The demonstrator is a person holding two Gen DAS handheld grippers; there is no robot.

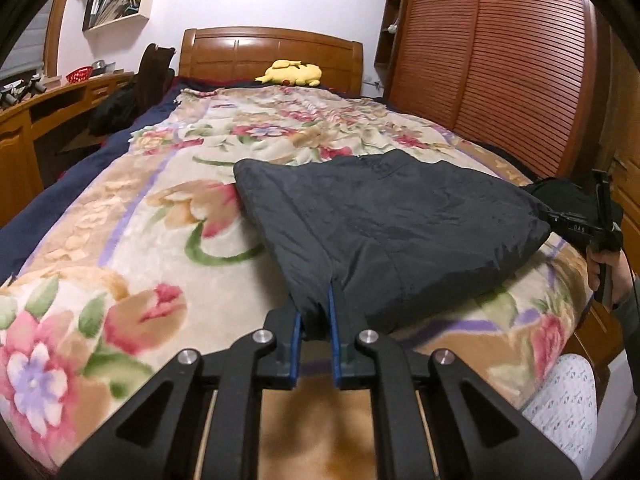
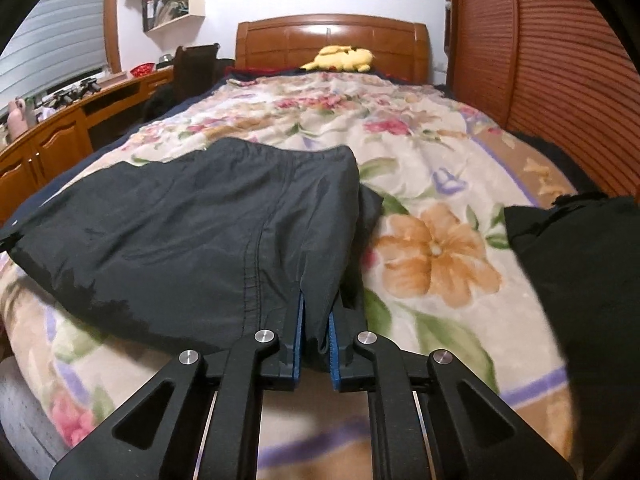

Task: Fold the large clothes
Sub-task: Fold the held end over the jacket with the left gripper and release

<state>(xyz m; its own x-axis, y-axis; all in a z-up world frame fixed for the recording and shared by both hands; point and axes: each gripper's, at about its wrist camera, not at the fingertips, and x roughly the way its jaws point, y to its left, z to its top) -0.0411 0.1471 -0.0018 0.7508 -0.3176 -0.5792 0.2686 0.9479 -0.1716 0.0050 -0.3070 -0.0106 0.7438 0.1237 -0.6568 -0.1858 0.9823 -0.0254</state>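
Note:
A dark navy garment [image 1: 392, 216] lies across the floral blanket [image 1: 132, 208] on the bed, its near edge lifted off the blanket. My left gripper [image 1: 318, 308] is shut on the garment's near left corner, with cloth bunched between the blue pads. In the right wrist view the same garment [image 2: 192, 232] stretches to the left, and my right gripper [image 2: 316, 320] is shut on its near right corner. The right gripper also shows in the left wrist view [image 1: 554, 216], pinching the cloth's far right corner, held by a hand [image 1: 604, 268].
A second black garment [image 2: 576, 264] lies on the blanket to the right. A yellow plush toy [image 1: 290, 72] sits by the wooden headboard [image 1: 272, 52]. A desk [image 1: 44, 112] runs along the left, a slatted wardrobe [image 1: 500, 64] along the right. Patterned trousers on a leg [image 1: 564, 404] stand at the bed's foot.

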